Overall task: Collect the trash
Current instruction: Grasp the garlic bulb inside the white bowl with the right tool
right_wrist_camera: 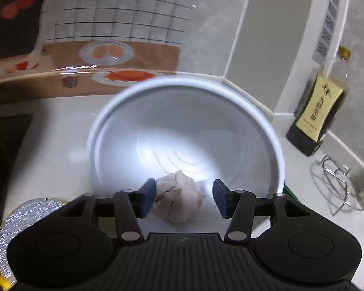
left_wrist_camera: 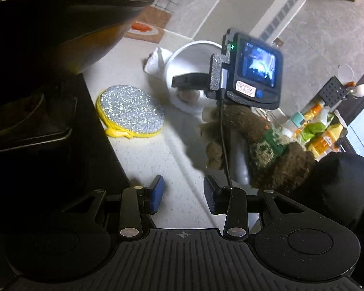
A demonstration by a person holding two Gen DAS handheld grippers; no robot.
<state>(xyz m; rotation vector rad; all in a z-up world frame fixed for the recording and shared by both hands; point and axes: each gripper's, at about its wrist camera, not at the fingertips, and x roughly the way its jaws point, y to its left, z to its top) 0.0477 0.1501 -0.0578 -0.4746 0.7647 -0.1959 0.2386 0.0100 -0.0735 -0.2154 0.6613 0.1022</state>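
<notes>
I'm working in a home kitchen: pale speckled countertop [left_wrist_camera: 143, 160], black wok [left_wrist_camera: 60, 21] on the stove, glittery scouring pad [left_wrist_camera: 132, 109], soy sauce bottle [right_wrist_camera: 315, 111], condiment bottles [left_wrist_camera: 325, 131].

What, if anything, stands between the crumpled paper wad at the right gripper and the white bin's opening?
Nothing visible. The crumpled paper wad sits between the open fingers of the right gripper, against one pad and clear of the other. The white bin gapes uncovered right beyond it, with bare walls and no lid.
</notes>
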